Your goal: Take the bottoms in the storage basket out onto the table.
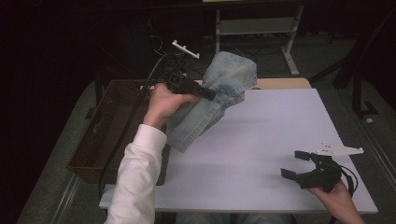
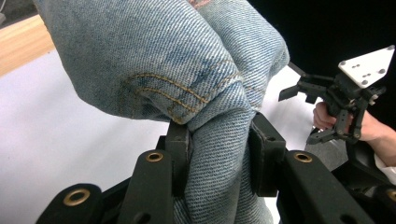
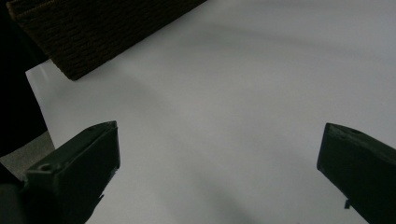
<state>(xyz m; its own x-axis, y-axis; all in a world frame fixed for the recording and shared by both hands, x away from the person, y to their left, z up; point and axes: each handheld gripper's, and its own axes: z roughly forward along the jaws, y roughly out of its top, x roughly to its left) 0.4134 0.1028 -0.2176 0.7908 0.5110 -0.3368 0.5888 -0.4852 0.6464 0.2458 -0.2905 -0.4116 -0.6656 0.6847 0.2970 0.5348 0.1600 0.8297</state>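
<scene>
White tabletop: left gripper clamps unlabelled folded jeans; right gripper gapes empty beside it.

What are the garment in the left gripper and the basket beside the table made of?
Garment: denim, faded light blue, with visible twill weave and tan double stitching. Basket: looks like dark brown woven wicker or rattan; the ribbed weave shows in the right gripper view.
</scene>
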